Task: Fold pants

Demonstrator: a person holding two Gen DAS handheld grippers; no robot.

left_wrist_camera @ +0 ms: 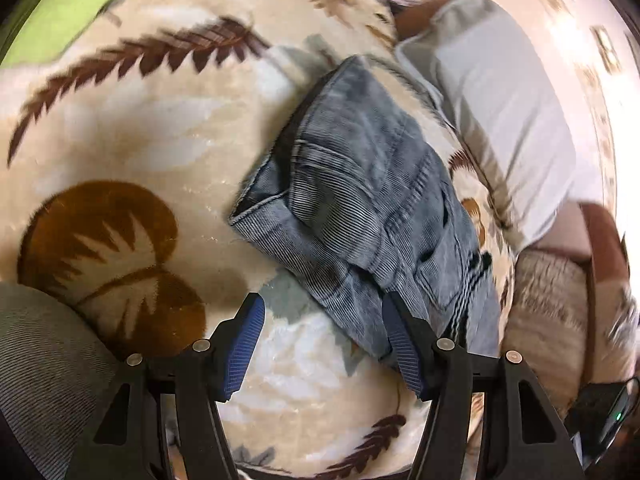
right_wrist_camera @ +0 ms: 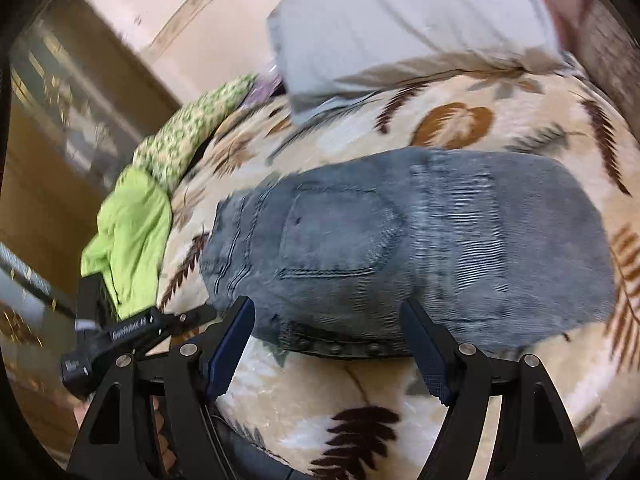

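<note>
Pants point(right_wrist_camera: 400, 248) lie folded, grey-blue corduroy, back pocket up

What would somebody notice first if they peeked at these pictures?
The folded grey-blue jeans lie in the middle of a fluffy cream blanket printed with brown leaves. A pale pillow sits behind them, and bright green cloth is bunched at the blanket's edge. Both grippers are open and empty.

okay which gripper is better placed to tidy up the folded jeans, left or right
Probably the right gripper: open, it faces the jeans squarely at the belted edge. The left gripper, also open, sits off toward one corner.
</note>
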